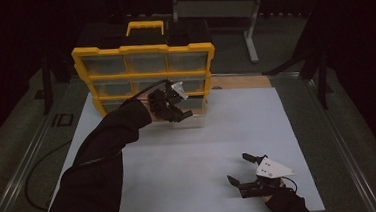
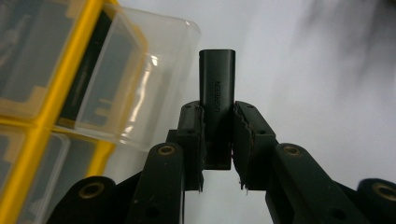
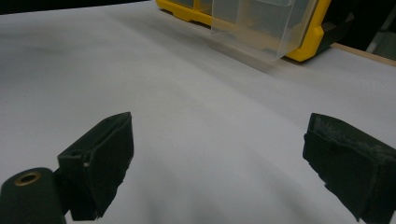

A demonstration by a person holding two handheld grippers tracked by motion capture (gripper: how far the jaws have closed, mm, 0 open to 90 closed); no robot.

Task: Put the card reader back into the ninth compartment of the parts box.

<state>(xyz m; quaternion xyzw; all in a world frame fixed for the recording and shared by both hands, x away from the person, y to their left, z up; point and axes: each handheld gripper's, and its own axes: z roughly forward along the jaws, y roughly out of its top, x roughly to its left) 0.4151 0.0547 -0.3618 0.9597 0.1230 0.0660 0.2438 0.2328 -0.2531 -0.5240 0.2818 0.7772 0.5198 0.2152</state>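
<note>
The left gripper (image 2: pixel 218 140) is clamping a black adapter (image 2: pixel 217 88) beside the pulled-out clear drawer (image 2: pixel 135 88) of the yellow organizer (image 1: pixel 143 71); lower right, the right gripper (image 1: pixel 241 171) is resting wide open, holding nothing.

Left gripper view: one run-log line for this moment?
left gripper: shut on black UGREEN adapter | clear plastic drawer: pulled out of yellow organizer | right gripper: open

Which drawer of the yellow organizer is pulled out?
The clear drawer in the bottom row, right-hand side, just below the left gripper. It juts out over the table; the others sit flush in the organizer.
</note>
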